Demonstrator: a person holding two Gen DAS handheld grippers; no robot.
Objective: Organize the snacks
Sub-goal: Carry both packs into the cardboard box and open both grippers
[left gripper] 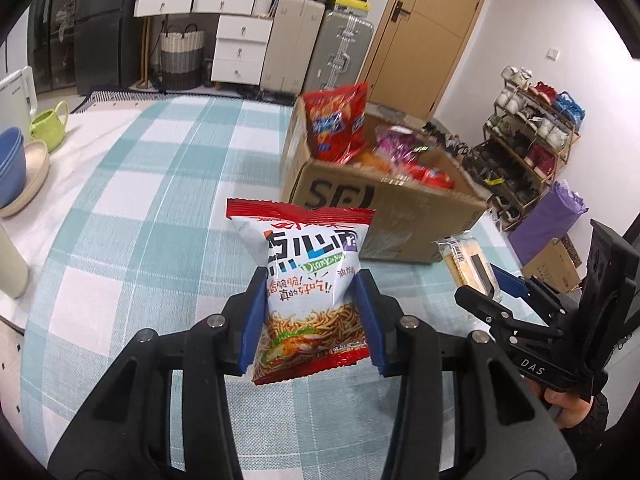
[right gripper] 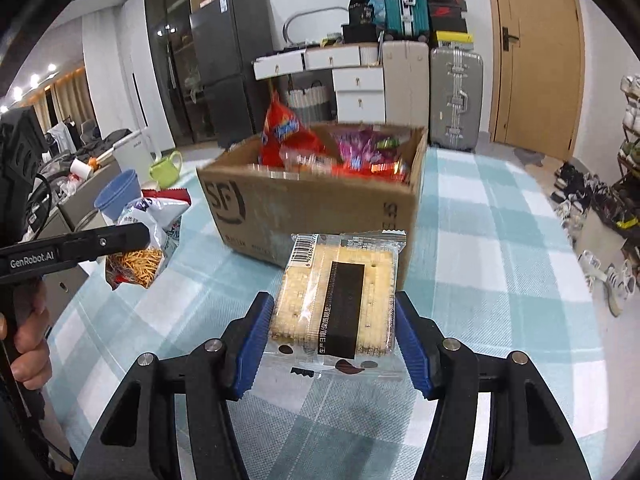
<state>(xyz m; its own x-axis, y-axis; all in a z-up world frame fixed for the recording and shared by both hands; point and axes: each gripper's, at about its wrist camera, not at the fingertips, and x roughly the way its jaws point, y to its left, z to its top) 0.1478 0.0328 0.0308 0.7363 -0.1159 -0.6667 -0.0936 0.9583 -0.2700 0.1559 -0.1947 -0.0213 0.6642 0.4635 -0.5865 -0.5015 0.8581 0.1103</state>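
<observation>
One counter [left gripper: 132, 208] under a teal-and-white checked cloth fills both views. One open cardboard box [right gripper: 320, 216], upper centre of the right wrist view, holds several snack bags. At lower centre of the left wrist view, the left gripper [left gripper: 310, 312] clamps one noodle snack bag [left gripper: 308, 280]. The right gripper [right gripper: 334, 340] clamps one cracker packet [right gripper: 340, 300], lower centre, in front of the box.

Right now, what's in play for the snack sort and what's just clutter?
In play:
- noodle snack bag, shut in left gripper
- cracker pack, shut in right gripper
- cardboard box with snacks inside
- red chip bag sticking up from the box

Clutter:
- green watering can
- blue bowls
- suitcases
- shoe rack
</observation>
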